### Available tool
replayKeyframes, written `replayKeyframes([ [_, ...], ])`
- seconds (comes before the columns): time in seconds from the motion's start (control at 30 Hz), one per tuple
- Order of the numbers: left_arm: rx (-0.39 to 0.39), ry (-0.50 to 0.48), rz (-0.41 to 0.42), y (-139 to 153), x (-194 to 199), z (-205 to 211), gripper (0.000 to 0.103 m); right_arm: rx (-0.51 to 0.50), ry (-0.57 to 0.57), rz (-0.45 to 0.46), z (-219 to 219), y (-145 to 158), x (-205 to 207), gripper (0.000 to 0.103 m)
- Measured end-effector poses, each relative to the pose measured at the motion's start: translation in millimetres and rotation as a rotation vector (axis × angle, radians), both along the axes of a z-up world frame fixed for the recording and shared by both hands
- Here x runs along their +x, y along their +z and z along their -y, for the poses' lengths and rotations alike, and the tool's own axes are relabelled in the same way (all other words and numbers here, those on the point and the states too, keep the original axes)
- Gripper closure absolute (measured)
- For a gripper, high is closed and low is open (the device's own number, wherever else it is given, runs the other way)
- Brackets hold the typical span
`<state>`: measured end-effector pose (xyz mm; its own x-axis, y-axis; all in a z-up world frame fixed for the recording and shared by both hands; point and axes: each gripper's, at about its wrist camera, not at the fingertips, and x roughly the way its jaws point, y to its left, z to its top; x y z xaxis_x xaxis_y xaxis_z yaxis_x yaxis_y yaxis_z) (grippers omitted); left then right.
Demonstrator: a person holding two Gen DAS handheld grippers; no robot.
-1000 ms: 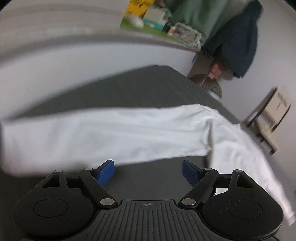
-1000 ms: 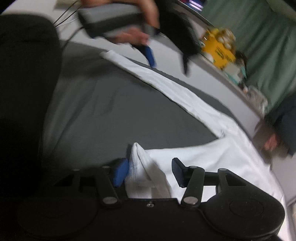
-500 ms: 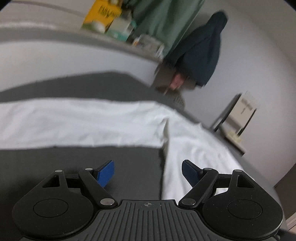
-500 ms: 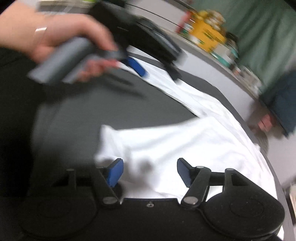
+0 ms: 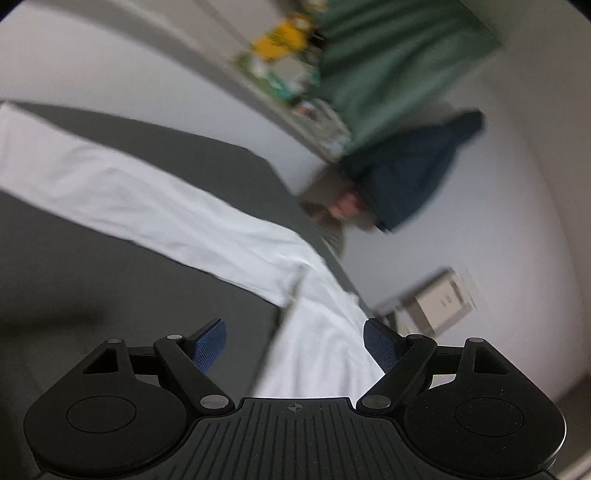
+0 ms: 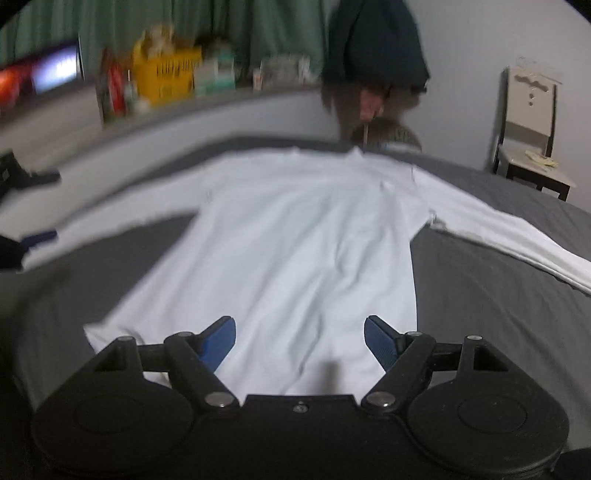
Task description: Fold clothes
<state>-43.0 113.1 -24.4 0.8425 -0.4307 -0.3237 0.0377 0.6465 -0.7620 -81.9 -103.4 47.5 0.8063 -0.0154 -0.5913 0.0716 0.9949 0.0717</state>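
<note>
A white long-sleeved cotton shirt [image 6: 303,251] is laid flat on a bed covered with a dark grey sheet [image 6: 498,295], body spread out and both sleeves stretched sideways. Its far sleeve end is cut off at the right edge of the right wrist view, and the near hem is hidden behind the gripper body.

The right gripper [image 6: 299,338] is held over the lower part of the shirt with its jaws wide apart and nothing between them; only white cloth is seen in the gap between the blue fingertips [image 6: 219,338].

The left gripper [image 5: 295,345] is held above the shirt's side edge, just below the armpit seam, jaws likewise spread wide and empty. In this view one sleeve [image 5: 140,206] is seen running away to the left, its cuff lost at the frame edge.

Both views are smeared by motion blur. Behind the shirt, a shelf along the wall carries a yellow plastic basket [image 6: 166,74] and other items too blurred to be identified. A green curtain [image 6: 258,26] and a dark blue hanging garment [image 6: 373,40] are made out behind the shelf, and a pale wooden chair [image 6: 528,122] is seen to the right of the shirt. What lies beneath the hanging garment cannot be told.
</note>
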Motion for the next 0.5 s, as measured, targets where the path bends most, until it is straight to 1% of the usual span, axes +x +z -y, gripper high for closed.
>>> replayKeyframes([
  [0.07,0.025,-0.065,0.047,12,-10,13,0.021,0.000,-0.016,0.036,-1,10,-17,0.027],
  [0.1,0.048,-0.093,0.080,20,-16,20,0.021,-0.006,-0.015,0.050,-3,21,-24,0.027],
  [0.17,0.095,-0.132,0.142,37,-27,32,0.021,-0.034,-0.013,0.079,-7,51,-28,0.027],
  [0.23,0.118,-0.147,0.198,53,-38,38,0.021,-0.062,-0.010,0.108,-12,82,-31,0.025],
  [0.27,0.110,-0.145,0.216,61,-41,38,0.021,-0.077,-0.009,0.122,-14,97,-33,0.023],
  [0.3,0.096,-0.138,0.232,68,-44,38,0.021,-0.096,-0.014,0.132,-16,115,-33,0.019],
  [0.37,0.034,-0.104,0.246,80,-52,38,0.021,-0.126,-0.048,0.139,-16,158,-30,0.017],
  [0.43,-0.052,-0.061,0.241,89,-60,38,0.021,-0.113,-0.087,0.159,-13,196,-31,0.012],
  [0.47,-0.090,-0.041,0.236,94,-63,42,0.021,-0.096,-0.105,0.169,-10,213,-32,0.012],
  [0.5,-0.103,-0.033,0.241,101,-68,48,0.021,-0.079,-0.124,0.179,-7,229,-33,0.010],
])
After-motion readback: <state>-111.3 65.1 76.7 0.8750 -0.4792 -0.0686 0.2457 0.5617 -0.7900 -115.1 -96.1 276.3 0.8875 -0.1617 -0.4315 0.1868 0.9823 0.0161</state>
